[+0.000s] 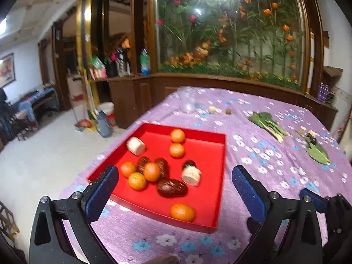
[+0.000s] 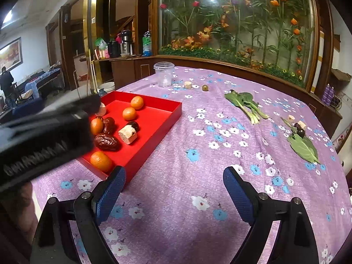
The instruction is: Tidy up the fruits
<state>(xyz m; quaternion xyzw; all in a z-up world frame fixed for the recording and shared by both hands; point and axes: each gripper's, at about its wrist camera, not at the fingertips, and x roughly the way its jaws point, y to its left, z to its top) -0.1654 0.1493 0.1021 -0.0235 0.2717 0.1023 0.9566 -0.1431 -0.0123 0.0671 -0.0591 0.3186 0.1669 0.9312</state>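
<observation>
A red tray [image 1: 211,200] [image 2: 162,114] sits on the purple flowered tablecloth. It holds several oranges [image 1: 182,212] [image 2: 100,161], dark red dates [image 1: 172,187] [image 2: 107,141], pale cut pieces [image 1: 191,175] [image 2: 128,134] and a small dark fruit [image 1: 189,164]. My left gripper [image 1: 175,187] is open and empty, hovering over the tray's near part. My right gripper [image 2: 175,187] is open and empty above the cloth, right of the tray. The left gripper's body [image 2: 44,132] hides the tray's left part in the right wrist view.
A clear plastic cup [image 2: 164,74], a pale chunk [image 2: 187,85] and a small green fruit [image 2: 205,87] stand at the far edge. Leafy greens [image 2: 246,105] [image 1: 268,123], a leaf [image 2: 303,147], a dark fruit [image 2: 300,132] and pale chunks lie at right. The table edge drops off left.
</observation>
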